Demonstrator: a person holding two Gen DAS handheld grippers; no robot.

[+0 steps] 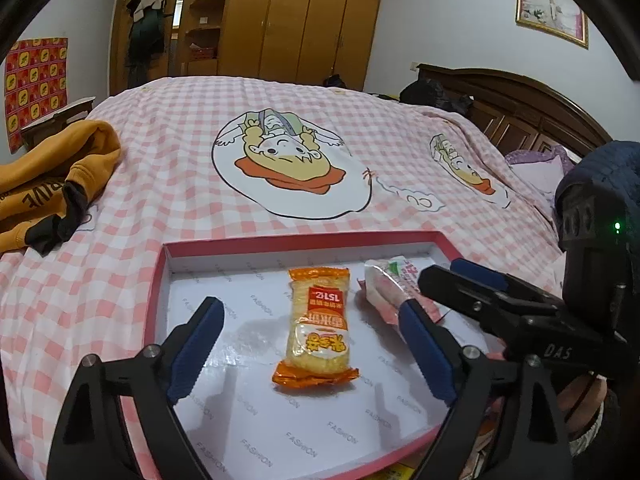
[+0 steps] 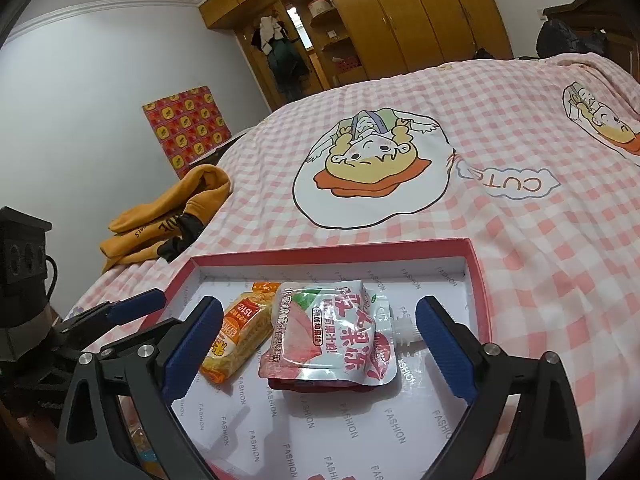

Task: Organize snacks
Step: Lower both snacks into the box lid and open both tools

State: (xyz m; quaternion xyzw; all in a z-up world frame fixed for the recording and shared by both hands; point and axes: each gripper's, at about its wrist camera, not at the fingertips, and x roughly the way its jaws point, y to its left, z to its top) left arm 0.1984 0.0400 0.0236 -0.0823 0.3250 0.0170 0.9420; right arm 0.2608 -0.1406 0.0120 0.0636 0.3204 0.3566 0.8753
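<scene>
A shallow pink-rimmed box lid [image 1: 168,276] [image 2: 476,276] lies on the bed with a white inside. An orange rice-cracker packet [image 1: 318,328] [image 2: 240,340] lies flat in it. My left gripper [image 1: 316,344] hovers open over the packet, its blue fingers on either side and apart from it. To the right lies a pink jelly pouch [image 2: 332,336] [image 1: 386,288] with a white spout, stacked on something dark red. My right gripper [image 2: 320,344] is open around that pouch without touching it. The right gripper's black body [image 1: 500,300] also shows in the left wrist view.
The lid rests on a pink checked bedspread [image 1: 200,152] with cartoon prints. An orange hoodie [image 1: 48,184] [image 2: 168,216] lies to the left. A wooden headboard [image 1: 520,108] and wardrobe [image 1: 304,20] stand behind. More snack wrappers [image 1: 476,452] show under the lid's near edge.
</scene>
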